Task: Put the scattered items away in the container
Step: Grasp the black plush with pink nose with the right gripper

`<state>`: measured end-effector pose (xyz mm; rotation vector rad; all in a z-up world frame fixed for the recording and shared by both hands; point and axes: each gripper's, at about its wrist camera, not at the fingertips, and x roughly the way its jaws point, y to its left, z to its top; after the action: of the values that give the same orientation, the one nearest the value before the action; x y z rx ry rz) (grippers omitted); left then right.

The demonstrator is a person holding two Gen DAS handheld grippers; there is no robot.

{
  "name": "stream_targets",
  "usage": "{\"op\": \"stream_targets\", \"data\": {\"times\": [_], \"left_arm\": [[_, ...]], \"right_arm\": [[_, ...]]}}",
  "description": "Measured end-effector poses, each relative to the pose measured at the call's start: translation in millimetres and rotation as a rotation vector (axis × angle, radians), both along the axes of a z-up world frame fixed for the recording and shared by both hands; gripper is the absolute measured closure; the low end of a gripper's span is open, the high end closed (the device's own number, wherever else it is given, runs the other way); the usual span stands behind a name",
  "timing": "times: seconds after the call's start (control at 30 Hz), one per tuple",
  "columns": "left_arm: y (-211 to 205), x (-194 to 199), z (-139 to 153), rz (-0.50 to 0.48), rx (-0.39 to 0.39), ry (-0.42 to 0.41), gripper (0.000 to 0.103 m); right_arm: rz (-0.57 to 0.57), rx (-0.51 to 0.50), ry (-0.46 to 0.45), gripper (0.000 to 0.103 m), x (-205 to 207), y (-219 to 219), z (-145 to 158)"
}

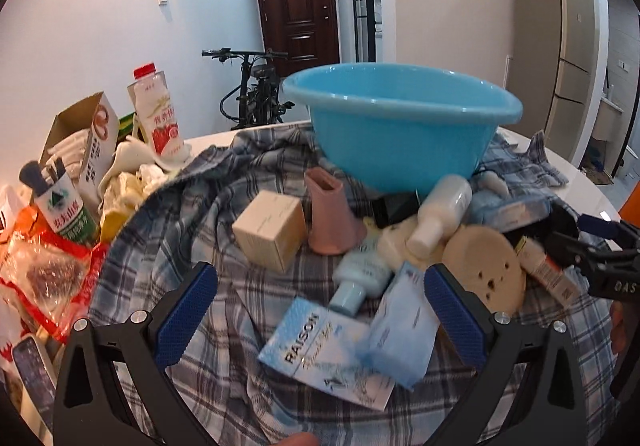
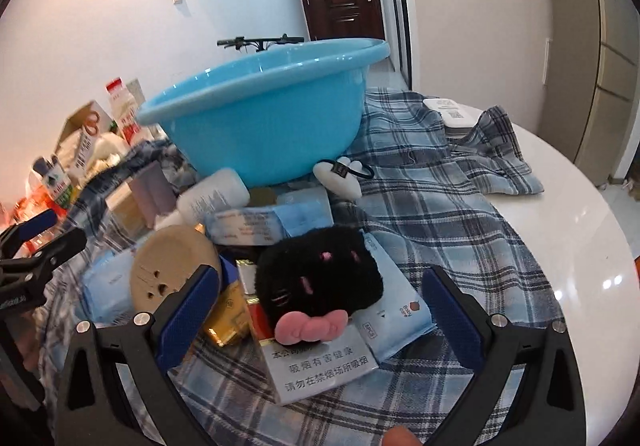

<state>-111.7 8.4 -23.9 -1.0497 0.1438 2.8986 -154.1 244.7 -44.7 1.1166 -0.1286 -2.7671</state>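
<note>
While both grippers hang with jaws wide and nothing between the pads, the left gripper (image 1: 320, 310) sits over a pale blue packet (image 1: 320, 354) and the right gripper (image 2: 320, 310) over a black plush (image 2: 318, 282) lying on a carton (image 2: 320, 370). Past them, on the plaid cloth (image 2: 440, 214), lie a tan disc (image 1: 484, 270), a white bottle (image 1: 440, 214), a pink holder (image 1: 330, 214) and a beige box (image 1: 270, 232), loosely heaped and partly touching. Farthest stands the blue basin (image 1: 400, 118), on the cloth just behind the heap.
</note>
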Motion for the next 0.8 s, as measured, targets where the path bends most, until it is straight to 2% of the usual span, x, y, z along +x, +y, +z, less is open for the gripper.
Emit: {"op": "stream_targets", "data": {"times": [0.17,0.3,0.37,0.57,0.8], "left_arm": [[-1,7,-4,0.001,0.019,-0.001,0.0],[-5,7,-5,0.009,0.02,-0.011,0.0],[-7,8,-8,0.011,0.028,-0.017,0.0],[-9,13,-9,0.013,0.041,-0.021,0.0],[-12,28,-4,0.005,0.043,-0.001,0.0]], "right_arm": [[0.022,0.005,-0.021,0.024,-3,-5,-8],[0.026,-0.018,-0.008,0.035,-2,-5,-8],[0.031,-0.026,-0.003,0.049,-1,-5,-7],[0.025,-0.028,0.021,0.056,4,-6,-3],[-0.013,-0.044,0.104,0.056,28,-1,16]]}}
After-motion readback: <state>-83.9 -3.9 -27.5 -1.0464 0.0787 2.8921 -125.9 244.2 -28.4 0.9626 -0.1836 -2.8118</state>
